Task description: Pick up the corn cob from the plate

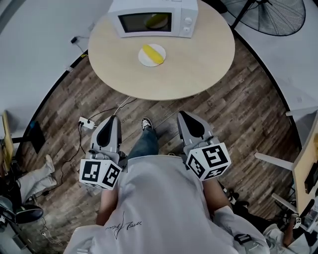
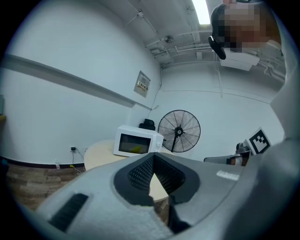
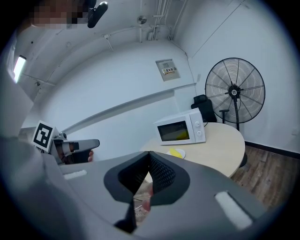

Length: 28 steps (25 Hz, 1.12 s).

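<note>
A yellow corn cob [image 1: 153,53] lies on a small white plate [image 1: 144,61] on the round beige table [image 1: 198,64], just in front of a white microwave [image 1: 153,19]. Both grippers hang close to the person's body over the wooden floor, well short of the table. My left gripper [image 1: 113,118] has its jaws closed tip to tip [image 2: 152,155] with nothing between them. My right gripper [image 1: 185,114] is likewise shut and empty [image 3: 149,153]. In the right gripper view the corn cob [image 3: 176,152] and plate [image 3: 182,154] show beyond the jaws.
A standing fan [image 1: 271,15] is behind the table at the right. A power strip [image 1: 87,122] with cables lies on the floor near the table's left front. Furniture [image 1: 304,168] stands at the right edge. The person's foot [image 1: 147,123] is between the grippers.
</note>
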Available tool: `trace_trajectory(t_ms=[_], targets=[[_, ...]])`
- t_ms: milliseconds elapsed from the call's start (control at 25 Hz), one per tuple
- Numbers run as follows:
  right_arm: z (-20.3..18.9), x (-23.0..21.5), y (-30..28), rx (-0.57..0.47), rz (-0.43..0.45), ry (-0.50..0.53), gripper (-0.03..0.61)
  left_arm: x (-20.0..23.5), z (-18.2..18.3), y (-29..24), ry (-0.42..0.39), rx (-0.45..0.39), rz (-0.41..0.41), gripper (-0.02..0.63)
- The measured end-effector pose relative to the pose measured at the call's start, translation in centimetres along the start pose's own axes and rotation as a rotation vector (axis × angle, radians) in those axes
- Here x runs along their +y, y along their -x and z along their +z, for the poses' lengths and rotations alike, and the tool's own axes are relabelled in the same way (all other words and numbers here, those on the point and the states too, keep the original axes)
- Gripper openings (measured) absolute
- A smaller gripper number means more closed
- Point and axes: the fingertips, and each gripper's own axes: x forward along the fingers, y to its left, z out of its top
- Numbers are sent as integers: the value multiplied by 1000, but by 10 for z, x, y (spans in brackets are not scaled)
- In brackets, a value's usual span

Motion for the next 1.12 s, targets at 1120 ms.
trace_trajectory(t_ms=[1120], targets=[[81,-7,-187,59,-126,94,14,142,75,-124,14,6,-199,0]])
